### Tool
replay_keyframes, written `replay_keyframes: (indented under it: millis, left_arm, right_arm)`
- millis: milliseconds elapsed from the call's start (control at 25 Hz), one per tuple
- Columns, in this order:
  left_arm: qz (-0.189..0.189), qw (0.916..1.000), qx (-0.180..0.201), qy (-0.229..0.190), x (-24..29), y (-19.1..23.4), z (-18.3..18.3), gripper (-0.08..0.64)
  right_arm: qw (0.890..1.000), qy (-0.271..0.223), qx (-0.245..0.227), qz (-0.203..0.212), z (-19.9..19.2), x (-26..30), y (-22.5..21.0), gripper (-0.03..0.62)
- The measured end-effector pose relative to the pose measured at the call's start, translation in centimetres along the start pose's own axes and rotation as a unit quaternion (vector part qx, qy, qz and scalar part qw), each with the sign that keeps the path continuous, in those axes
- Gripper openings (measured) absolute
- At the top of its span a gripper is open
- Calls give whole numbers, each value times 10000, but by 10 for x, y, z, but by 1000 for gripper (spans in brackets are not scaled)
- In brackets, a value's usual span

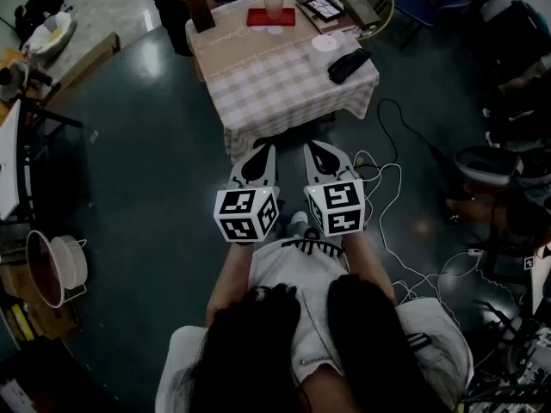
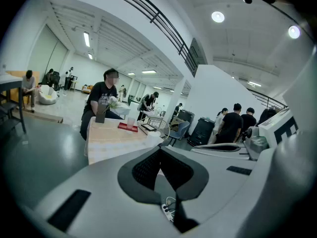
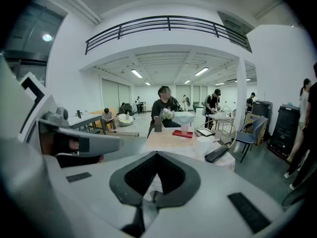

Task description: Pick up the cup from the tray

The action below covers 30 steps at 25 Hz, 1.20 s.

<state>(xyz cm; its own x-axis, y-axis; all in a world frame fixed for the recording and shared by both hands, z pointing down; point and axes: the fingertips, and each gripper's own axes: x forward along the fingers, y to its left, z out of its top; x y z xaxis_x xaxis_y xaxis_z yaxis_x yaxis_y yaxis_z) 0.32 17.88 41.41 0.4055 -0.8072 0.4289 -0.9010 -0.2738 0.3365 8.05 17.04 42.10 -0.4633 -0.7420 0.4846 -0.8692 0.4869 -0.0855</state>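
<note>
A pale translucent cup [image 1: 274, 5] stands upright on a red tray [image 1: 258, 18] at the far side of a table with a checked cloth [image 1: 275, 80]. My left gripper [image 1: 265, 148] and right gripper [image 1: 312, 147] hang side by side over the dark floor, well short of the table's near edge. Both are shut and hold nothing. In the left gripper view the cup [image 2: 131, 122] and tray [image 2: 124, 127] are small and far beyond the closed left gripper [image 2: 159, 148]. Past the closed right gripper [image 3: 157, 153], the right gripper view shows the cup [image 3: 184, 128] and tray [image 3: 177, 134].
On the table also lie a black flat case [image 1: 349, 64], a white disc [image 1: 325, 43], a framed picture [image 1: 321, 7] and a dark box [image 1: 203, 13]. A person [image 3: 164, 106] sits behind the table. Cables [image 1: 387, 179] trail on the floor at right.
</note>
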Motion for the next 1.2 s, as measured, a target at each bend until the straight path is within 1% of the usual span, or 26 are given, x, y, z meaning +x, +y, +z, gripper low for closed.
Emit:
replay_keyframes:
  millis: [160, 400, 520, 600, 720, 920, 1000, 1040, 1200]
  left_arm:
    - [8, 10000, 45, 1, 0, -3, -2, 6]
    - [36, 9999, -124, 24, -4, -5, -6, 6]
    - [70, 9998, -162, -37, -10, -5, -4, 6]
    - [87, 9998, -170, -109, -15, -7, -4, 6]
    - [113, 9997, -129, -199, -22, -15, -7, 6]
    - [156, 9992, -61, -353, -27, -31, -6, 6]
    - [163, 9989, -37, -432, -30, -35, -5, 6]
    - [170, 9988, -28, -467, -32, -37, -5, 6]
    - [238, 9988, 33, -436, -34, -42, -9, 6]
  right_arm:
    - [10000, 47, -52, 50, -2, -1, 4, 8]
    - [9999, 47, -87, 45, 1, -4, 1, 8]
    - [10000, 20, 2, 34, 2, -8, 1, 8]
    - [9999, -67, 85, -27, 3, -14, 0, 8]
    - [9996, -248, -43, -117, 0, -26, -5, 9]
    - [9968, -769, 42, 229, 13, -48, -9, 12]
    - [9960, -818, -26, 358, 14, -52, -9, 42]
    - [9958, -821, -56, 412, 14, -53, -8, 74]
    - [9953, -748, -72, 618, 9, -53, -9, 165]
